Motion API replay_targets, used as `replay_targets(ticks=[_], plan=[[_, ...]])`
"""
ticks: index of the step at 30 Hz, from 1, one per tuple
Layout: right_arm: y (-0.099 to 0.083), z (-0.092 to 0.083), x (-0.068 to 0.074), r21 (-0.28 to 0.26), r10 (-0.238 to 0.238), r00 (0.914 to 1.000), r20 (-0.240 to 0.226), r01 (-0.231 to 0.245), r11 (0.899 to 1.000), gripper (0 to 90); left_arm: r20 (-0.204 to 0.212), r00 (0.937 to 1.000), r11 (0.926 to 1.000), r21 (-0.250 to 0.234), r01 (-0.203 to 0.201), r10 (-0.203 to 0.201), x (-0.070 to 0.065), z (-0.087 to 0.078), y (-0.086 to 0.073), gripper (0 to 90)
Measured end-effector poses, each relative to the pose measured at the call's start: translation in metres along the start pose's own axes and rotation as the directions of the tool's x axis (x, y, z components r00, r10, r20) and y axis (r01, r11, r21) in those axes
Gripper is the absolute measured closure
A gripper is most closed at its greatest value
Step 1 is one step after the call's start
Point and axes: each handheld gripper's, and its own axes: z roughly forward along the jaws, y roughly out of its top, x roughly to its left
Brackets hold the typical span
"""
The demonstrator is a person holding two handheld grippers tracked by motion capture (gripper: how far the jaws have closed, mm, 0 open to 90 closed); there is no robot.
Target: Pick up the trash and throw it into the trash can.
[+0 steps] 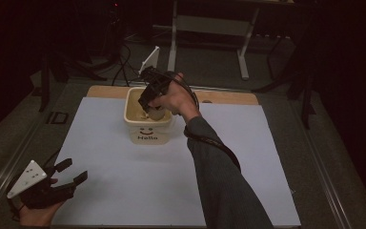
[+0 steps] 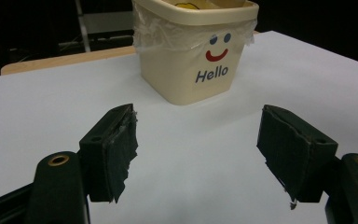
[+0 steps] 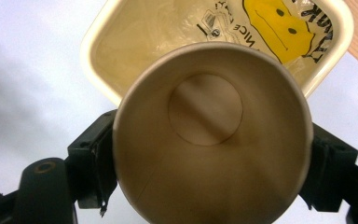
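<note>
Far down at seven o'clock the left gripper [image 1: 69, 175] idles with jaws spread and empty, while the right gripper [image 1: 148, 102], clamped on a paper cup [image 3: 212, 135], holds it over the bin [image 1: 132, 125] at twelve o'clock, cup mouth facing its camera, base toward the bin's liner.

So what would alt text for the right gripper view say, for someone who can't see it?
An empty paper cup, seen from its open top, is clamped between the right tool's two black jaws. It hangs over a cream plastic bin lined with a clear bag, standing on a white sheet.
</note>
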Motion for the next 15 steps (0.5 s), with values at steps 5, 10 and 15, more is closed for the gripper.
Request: replay_targets(ticks=[5, 10, 15], plan=[[-0.0006, 0.0023, -0.0015, -0.004, 0.001, 1.0000, -0.002, -0.001, 1.000, 20.1, 0.000, 1.0000, 1.0000, -0.002, 0.002, -0.002, -0.0001, 0.0001, 0.0001, 28.6], [-0.0011, 0.0055, -0.0028, -0.001, 0.011, 0.9999, 0.000, -0.011, 1.000, 20.0, -0.001, 1.0000, 1.0000, -0.003, 0.001, -0.001, -0.0002, -0.0009, 0.0000, 28.5], [-0.0006, 0.0069, -0.0022, -0.002, 0.014, 0.9999, -0.007, -0.014, 1.000, 19.5, -0.001, 1.0000, 1.0000, -0.002, 0.001, -0.001, -0.0002, -0.0007, -0.0001, 28.6]])
